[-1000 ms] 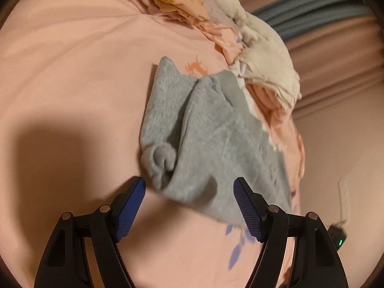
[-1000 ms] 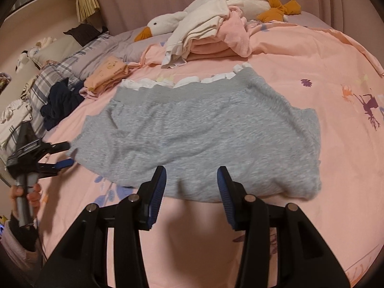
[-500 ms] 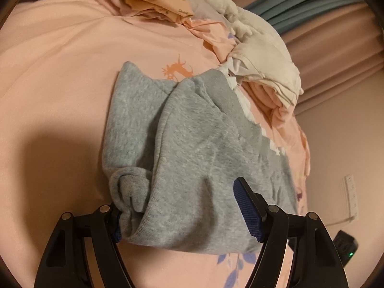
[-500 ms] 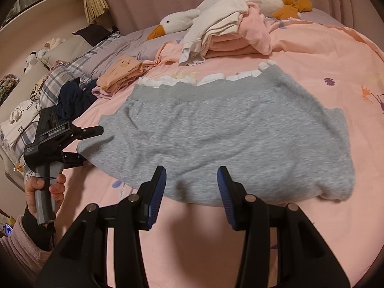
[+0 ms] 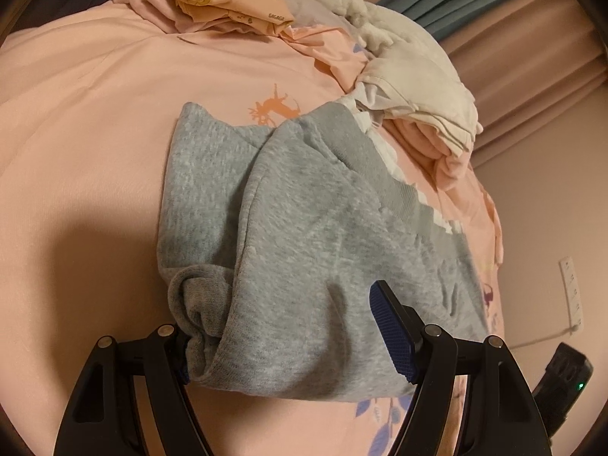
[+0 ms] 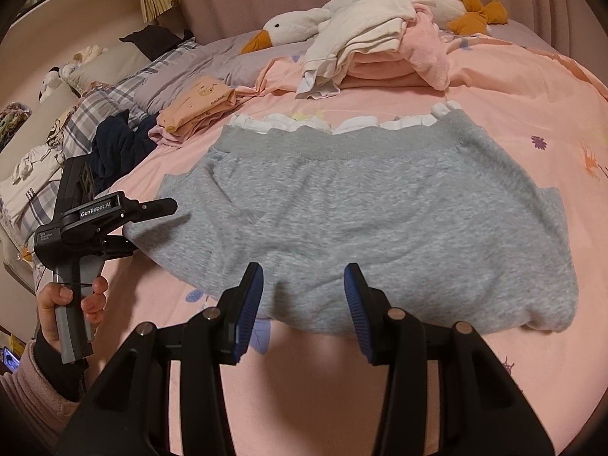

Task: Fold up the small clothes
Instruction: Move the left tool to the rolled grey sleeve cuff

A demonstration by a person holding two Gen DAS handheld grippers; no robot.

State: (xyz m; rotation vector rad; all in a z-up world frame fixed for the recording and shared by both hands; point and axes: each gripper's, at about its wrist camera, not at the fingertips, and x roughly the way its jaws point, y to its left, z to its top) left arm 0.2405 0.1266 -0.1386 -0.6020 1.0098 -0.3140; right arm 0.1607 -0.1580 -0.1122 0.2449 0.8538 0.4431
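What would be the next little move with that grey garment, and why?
Probably closing the left gripper on the grey garment's bunched end. In the left wrist view its open fingers straddle that end, one blue pad resting above the cloth. The right gripper is open at the near hem, so neither holds anything, and a fold needs a grip first.

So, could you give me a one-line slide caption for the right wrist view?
Open right gripper at the near edge of grey shorts spread on a pink bedsheet; left gripper at their side.
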